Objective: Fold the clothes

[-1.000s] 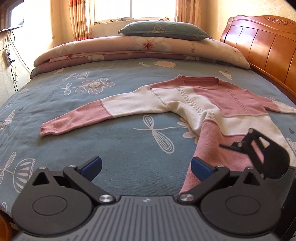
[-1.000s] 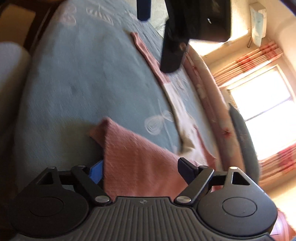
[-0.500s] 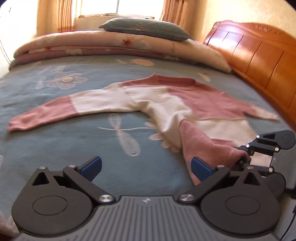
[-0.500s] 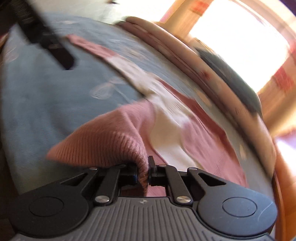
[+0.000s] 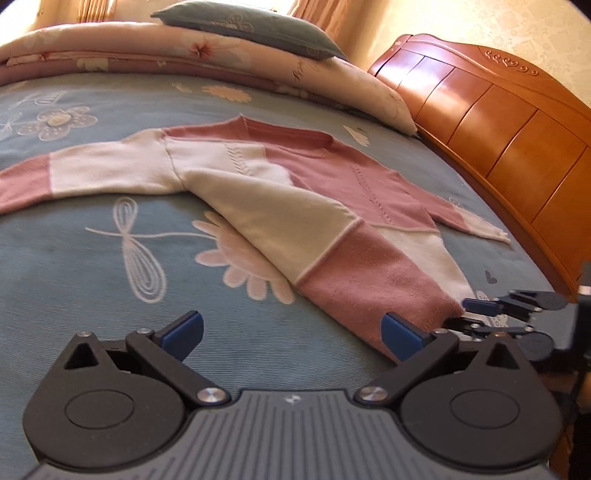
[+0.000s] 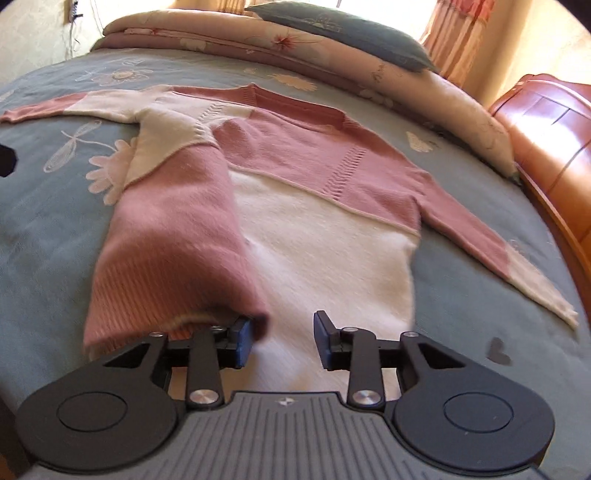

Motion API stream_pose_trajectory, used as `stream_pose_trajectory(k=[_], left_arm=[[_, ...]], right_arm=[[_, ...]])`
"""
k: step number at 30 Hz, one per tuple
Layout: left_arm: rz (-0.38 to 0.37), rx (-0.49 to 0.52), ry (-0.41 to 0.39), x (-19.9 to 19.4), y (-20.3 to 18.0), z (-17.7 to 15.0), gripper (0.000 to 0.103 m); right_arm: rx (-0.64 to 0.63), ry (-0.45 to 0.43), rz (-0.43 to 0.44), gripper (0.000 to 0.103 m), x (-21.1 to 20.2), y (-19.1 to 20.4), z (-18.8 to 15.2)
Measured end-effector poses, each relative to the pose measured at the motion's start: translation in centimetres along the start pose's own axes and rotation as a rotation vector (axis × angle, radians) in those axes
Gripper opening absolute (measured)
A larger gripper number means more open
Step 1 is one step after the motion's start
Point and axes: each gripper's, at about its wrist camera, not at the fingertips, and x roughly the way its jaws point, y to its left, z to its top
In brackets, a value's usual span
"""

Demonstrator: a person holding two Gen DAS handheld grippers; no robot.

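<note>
A pink and cream sweater [image 5: 280,206] lies spread on the bed, both sleeves stretched out. Its left lower side is folded over the body as a pink flap [image 6: 177,266]. My right gripper [image 6: 282,341] sits at the sweater's near hem and its jaws are opening. The flap's corner drapes over the left finger, and only the cream body lies below the gap. In the left wrist view the right gripper [image 5: 469,314] touches the flap's corner. My left gripper [image 5: 291,328] stands open above the blue sheet, its right finger beside the flap's edge.
A blue bedspread [image 5: 74,258] with flower and dragonfly prints covers the bed. A rolled floral quilt [image 6: 258,40] and a grey-blue pillow [image 6: 343,26] lie along the far side. A wooden headboard [image 5: 498,122] borders the right.
The right gripper carried the pink hem across over the sweater's body while rolling level, and its jaws have parted from the cloth. The left gripper moved right and closer to the sweater.
</note>
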Motion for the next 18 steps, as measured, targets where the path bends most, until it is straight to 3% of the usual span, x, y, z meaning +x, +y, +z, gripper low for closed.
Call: stream_pose_trajectory(k=[3, 6, 10, 14, 18], left_arm=[[0.005, -0.016, 0.016, 0.9, -0.2, 0.0, 0.102], [0.005, -0.067, 0.03, 1.5, -0.1, 0.3, 0.102], [-0.044, -0.179, 0.054, 1.7, 0.7, 0.4, 0.102], [-0.103, -0.293, 0.088, 1.8, 1.6, 0.0, 0.102], [-0.176, -0.408, 0.137, 2.6, 2.5, -0.6, 0.102]], right_arm=[[-0.009, -0.046, 0.017, 0.038, -1.6, -0.5, 0.0], [-0.075, -0.125, 0.09, 0.04, -4.0, 0.6, 0.5], [-0.301, -0.169, 0.15, 0.04, -4.2, 5.6, 1.2], [-0.611, -0.163, 0.069, 0.04, -2.7, 10.9, -0.2], [-0.839, -0.169, -0.054, 0.04, -1.3, 13.5, -2.4]])
